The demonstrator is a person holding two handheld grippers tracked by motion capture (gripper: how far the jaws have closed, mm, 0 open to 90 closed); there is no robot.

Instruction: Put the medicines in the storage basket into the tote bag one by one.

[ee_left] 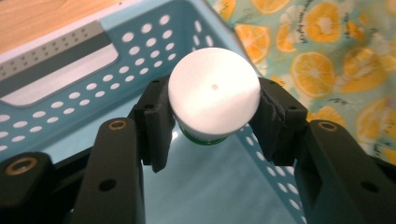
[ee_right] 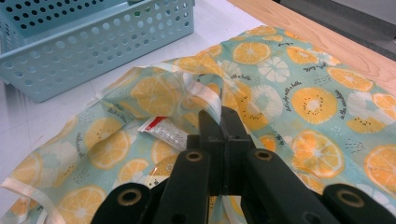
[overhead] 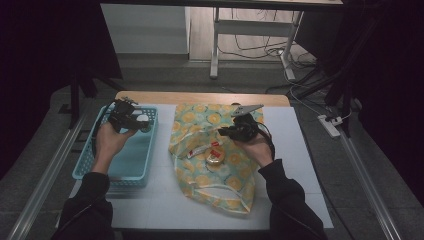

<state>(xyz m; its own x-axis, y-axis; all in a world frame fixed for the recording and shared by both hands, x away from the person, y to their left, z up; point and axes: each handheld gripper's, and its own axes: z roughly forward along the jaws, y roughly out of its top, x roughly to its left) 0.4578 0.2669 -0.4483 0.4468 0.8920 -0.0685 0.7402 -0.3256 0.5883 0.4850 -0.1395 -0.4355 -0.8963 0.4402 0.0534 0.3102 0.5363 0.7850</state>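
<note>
White-capped jar is sitting clamped in my left gripper, hanging over the blue basket, probably for unloading. My right gripper is pinching the orange-print bag shut-jawed, apparently steadying its mouth.

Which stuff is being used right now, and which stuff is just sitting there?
Being used:
- white-capped jar, gripped by the left tool
- blue basket under it
- orange-print bag, edge pinched by the right tool

Just sitting there:
- red-and-white tube on the bag
- round yellow tin beside it
- power strip on the floor
</note>
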